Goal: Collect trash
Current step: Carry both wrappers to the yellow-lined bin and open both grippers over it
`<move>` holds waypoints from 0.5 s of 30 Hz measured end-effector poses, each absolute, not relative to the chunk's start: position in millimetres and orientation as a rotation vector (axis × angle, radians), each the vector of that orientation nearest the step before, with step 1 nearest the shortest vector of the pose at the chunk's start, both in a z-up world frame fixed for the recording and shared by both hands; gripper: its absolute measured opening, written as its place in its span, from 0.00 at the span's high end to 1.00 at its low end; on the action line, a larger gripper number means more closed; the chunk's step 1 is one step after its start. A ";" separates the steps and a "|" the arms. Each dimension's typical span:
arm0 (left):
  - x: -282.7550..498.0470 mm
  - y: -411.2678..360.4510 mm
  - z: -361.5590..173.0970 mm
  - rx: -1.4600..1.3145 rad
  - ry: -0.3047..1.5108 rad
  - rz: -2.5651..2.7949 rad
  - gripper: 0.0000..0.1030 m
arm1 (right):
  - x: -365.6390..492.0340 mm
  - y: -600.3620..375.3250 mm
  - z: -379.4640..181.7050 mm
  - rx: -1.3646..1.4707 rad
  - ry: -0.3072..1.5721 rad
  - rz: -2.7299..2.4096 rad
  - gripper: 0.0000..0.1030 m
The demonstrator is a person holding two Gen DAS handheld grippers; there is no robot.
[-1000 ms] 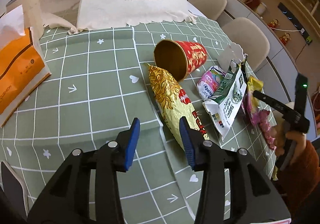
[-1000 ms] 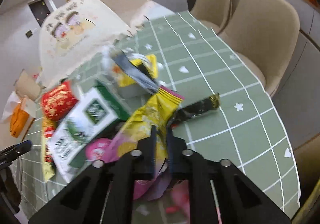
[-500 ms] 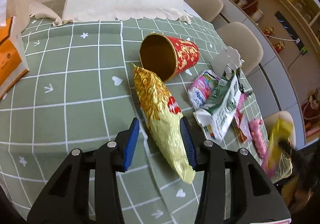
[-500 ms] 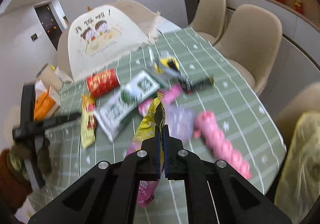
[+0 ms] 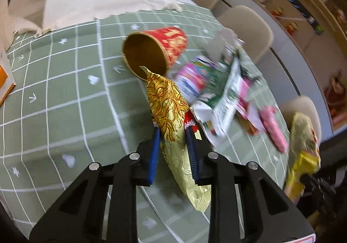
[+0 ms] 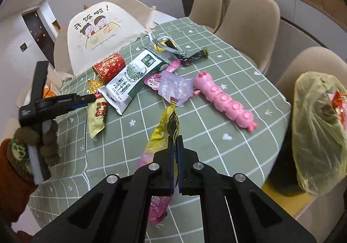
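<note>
My left gripper [image 5: 172,145] has its blue pads on both sides of a gold noodle snack bag [image 5: 171,112] lying on the green checked tablecloth [image 5: 54,91]; the jaws touch the bag and look closed on it. The bag also shows in the right wrist view [image 6: 96,112], with the left gripper [image 6: 91,98] at it. My right gripper [image 6: 175,145] is shut on a yellow and pink wrapper [image 6: 161,145], held above the table's near edge. A yellowish trash bag [image 6: 318,130] hangs at the right, off the table.
A red paper cup [image 5: 156,52] lies on its side behind the gold bag. A green-white milk pouch [image 6: 130,82], a pink pig toy [image 6: 225,101], a purple wrapper [image 6: 173,88] and dark wrappers [image 6: 193,56] lie mid-table. A cream food cover [image 6: 99,28] stands behind. Beige chairs [image 6: 249,19] ring the table.
My left gripper moved forward and narrowed its jaws around the gold bag. My right gripper lifted the yellow-pink wrapper away from the pile and pulled back toward the table edge.
</note>
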State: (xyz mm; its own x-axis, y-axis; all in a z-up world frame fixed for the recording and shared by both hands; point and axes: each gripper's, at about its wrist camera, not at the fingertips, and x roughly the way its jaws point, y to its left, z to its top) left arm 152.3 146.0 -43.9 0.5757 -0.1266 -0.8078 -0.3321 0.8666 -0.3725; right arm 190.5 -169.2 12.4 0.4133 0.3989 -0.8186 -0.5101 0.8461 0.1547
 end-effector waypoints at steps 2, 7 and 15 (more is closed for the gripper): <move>142.9 132.8 -38.4 -0.521 0.965 0.076 0.78 | 187.3 -172.9 13.1 -0.136 0.990 0.567 0.95; 128.4 103.9 -21.5 -0.479 0.953 0.024 0.78 | 185.6 -183.1 23.0 -0.128 0.960 0.563 0.95; 119.6 62.1 24.7 -0.409 0.848 -0.032 0.78 | 182.3 -210.3 51.0 -0.169 0.867 0.594 0.95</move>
State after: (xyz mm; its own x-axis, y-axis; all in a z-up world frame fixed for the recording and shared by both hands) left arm 119.6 62.1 24.7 0.6656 -0.1886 -0.7221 -0.1331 0.9220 -0.3635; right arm 182.3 -210.3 51.0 0.4981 0.4210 -0.7581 -0.5543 0.8269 0.0951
